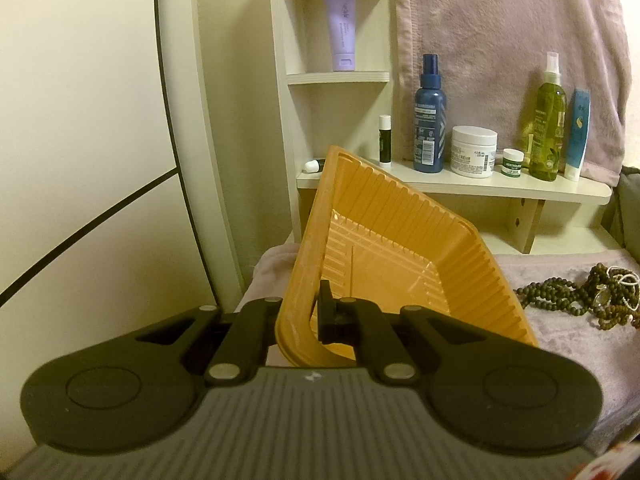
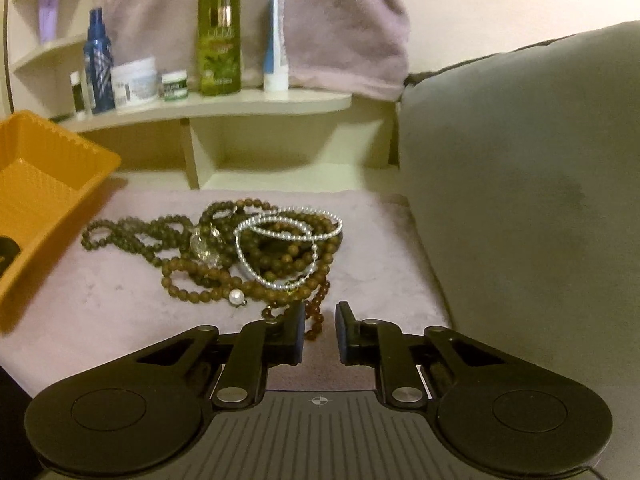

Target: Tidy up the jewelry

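Jewelry pile (image 2: 248, 252) is lying on the mauve plush cloth (image 2: 120, 288), near centre: brown wooden bead strands tangled w/ a silver bead bracelet (image 2: 280, 248), a clear crystal piece and a pearl drop (image 2: 236, 297). Right gripper (image 2: 320, 328) is sitting low at the pile's near edge, jaws parted w/ a narrow gap, an amber bead strand (image 2: 316, 316) lying betw. them but the pads aren't pressing on it. Left gripper (image 1: 298, 316) is clamping the rim of the orange ribbed plastic tray (image 1: 384, 240), holding it tilted, left of the beads. Behind, a pale wood shelf (image 1: 460, 184) is carrying a blue spray bottle (image 1: 430, 120), white jar reading "CREAM" (image 1: 474, 152), small green-label pot, green spray bottle (image 1: 548, 128), blue-white tube; other print too small to read. A lilac tube (image 1: 342, 30) is standing in an upper cubby. Pinkish towel is hanging behind; grey cushion (image 2: 520, 200) at right.
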`<control>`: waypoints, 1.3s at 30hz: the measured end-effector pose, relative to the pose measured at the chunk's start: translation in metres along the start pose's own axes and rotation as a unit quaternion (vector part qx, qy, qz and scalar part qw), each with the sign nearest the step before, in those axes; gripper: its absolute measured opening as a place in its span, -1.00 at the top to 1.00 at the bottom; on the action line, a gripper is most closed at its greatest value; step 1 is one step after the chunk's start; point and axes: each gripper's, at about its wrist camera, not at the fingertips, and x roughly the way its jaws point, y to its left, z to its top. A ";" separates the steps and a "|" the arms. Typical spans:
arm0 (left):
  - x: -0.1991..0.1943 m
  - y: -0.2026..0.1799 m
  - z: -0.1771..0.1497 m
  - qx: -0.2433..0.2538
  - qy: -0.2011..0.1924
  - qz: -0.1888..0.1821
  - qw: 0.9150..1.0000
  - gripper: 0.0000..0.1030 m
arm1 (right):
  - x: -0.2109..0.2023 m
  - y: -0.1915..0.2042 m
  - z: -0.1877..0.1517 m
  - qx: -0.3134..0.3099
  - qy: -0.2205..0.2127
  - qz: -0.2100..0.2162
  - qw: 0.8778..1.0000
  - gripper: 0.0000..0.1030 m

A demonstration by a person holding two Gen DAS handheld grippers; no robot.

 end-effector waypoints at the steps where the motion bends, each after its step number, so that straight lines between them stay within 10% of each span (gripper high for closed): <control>1: 0.000 0.000 0.000 0.000 0.000 0.000 1.000 0.91 | 0.003 0.001 -0.001 -0.002 0.001 -0.002 1.000 0.69; 28: 0.002 0.002 -0.001 -0.002 0.001 -0.001 1.000 0.90 | -0.063 0.000 0.034 -0.010 -0.078 -0.014 0.997 0.91; 39: 0.001 0.000 0.000 -0.005 0.000 -0.001 1.000 0.90 | -0.070 0.036 0.050 -0.034 -0.093 0.045 0.994 0.91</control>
